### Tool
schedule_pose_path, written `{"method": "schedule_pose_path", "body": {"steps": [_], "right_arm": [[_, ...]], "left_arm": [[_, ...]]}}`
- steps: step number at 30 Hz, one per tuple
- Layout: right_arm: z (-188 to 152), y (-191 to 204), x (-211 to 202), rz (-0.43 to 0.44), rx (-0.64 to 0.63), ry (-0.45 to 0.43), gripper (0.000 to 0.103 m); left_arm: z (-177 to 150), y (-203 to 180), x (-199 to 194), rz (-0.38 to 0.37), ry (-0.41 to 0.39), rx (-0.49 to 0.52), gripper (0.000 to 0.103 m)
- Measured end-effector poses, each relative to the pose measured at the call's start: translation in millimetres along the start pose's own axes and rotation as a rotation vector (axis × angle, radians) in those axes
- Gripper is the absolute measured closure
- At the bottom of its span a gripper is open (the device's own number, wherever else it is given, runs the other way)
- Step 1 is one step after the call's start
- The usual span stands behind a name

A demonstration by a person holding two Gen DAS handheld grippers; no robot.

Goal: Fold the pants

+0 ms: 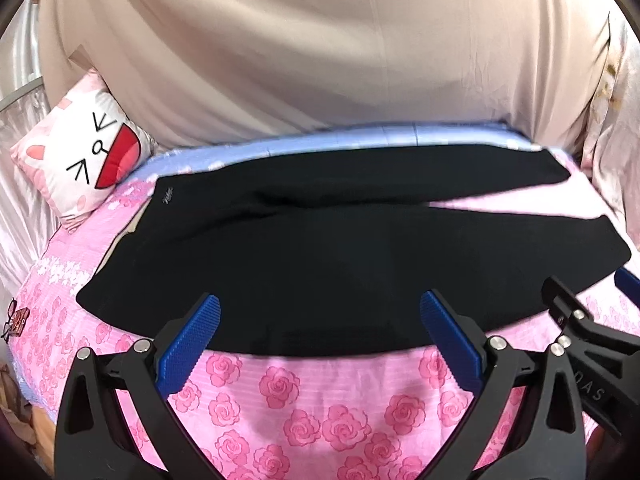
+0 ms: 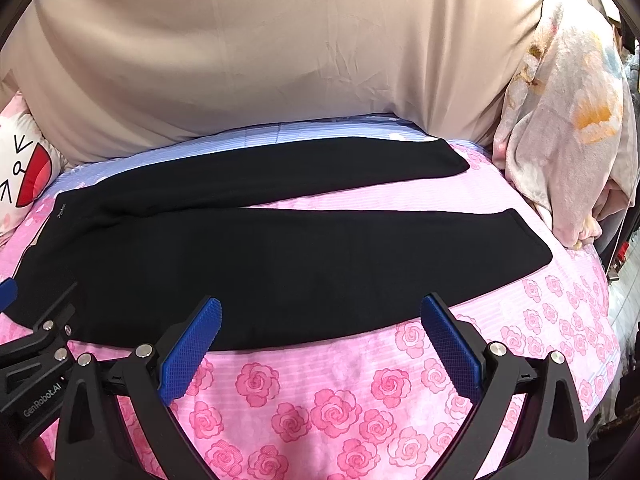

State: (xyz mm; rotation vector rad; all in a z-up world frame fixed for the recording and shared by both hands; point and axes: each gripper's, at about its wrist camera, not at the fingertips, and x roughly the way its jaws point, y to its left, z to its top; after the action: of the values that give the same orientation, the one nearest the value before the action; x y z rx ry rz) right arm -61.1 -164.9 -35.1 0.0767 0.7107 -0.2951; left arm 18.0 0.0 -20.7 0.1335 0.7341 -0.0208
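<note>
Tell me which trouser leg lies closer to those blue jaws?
The near leg, the front one beside the rose-print sheet; the far leg lies by the beige curtain.

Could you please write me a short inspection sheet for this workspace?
Surface: pink rose-print bedsheet, blue band at the far edge.
Job's things: black fabric pants spread flat, legs parted, waistband left.
Clutter: white cat-face cushion; small red item, unclear; floral blanket heap.
Grippers: left claw and right claw open, empty, by the near pant edge.
Cables: nothing seen.
Surroundings: beige draped cloth behind.
</note>
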Motion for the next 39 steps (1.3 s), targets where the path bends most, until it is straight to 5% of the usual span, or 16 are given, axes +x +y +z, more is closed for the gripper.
{"method": "schedule_pose_path", "body": {"steps": [4,31,35,39], "right_arm": [[0.8,0.1,4.3,-0.002,-0.002,0.009,0.005],[4.9,4.6,20.6,0.02,-0.015,0.03,0.005],[17.6,-16.0,38.9,0.085,-0.046,-0.01,0.005],[55.0,-67.3,56.3,0.064,-0.022,-0.126,0.005]], "left_arm": [[1.7,2.6,10.5,-0.007,0.052,-0.025,0.005],[6.9,2.5,22.3,0.006,0.053,-0.023,0.005],[8.8,10.1,27.3,0.013,-0.002,-0.059,0.005],[9.4,28.4,35.2,-0.005,-0.056,-0.172,0.005]]}}
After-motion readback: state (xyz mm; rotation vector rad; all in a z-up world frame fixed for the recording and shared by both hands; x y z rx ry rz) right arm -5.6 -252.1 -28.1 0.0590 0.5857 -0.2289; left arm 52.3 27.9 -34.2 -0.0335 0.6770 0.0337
